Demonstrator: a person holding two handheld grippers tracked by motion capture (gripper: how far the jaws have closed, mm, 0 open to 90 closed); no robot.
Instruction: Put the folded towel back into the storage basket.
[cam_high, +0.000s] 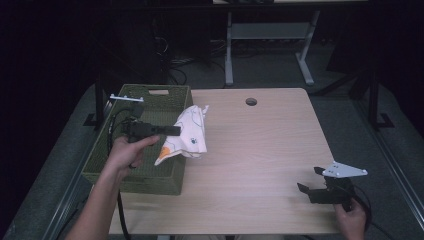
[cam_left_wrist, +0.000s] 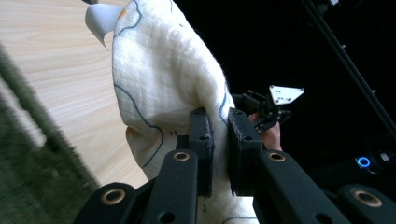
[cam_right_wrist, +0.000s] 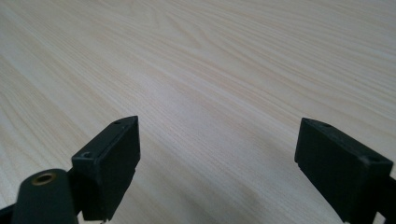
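1. The left gripper (cam_high: 176, 130) is clenched on a white cloth (cam_high: 187, 134) with blue line drawing and an orange patch; in the left gripper view the two black jaws stand close together with a fold of the fabric pinched between their pads (cam_left_wrist: 201, 140).
2. The cloth hangs in the air from that grip, over the right wall of the olive-green woven basket (cam_high: 150, 177) and the adjoining edge of the table (cam_high: 260, 150). Its lower corner (the one with the orange patch) dangles just above the basket's rim; whether it touches the rim I cannot tell.
3. The basket sits at the table's left edge, with a handle slot in its far wall.
4. The right gripper (cam_high: 309, 181) rests low at the table's near right corner, well apart from the cloth, its jaws released and spread wide. In the right gripper view bare pale wood grain lies between the two pads (cam_right_wrist: 112, 158).
5. A round cable hole (cam_high: 251, 101) sits near the table's far edge.
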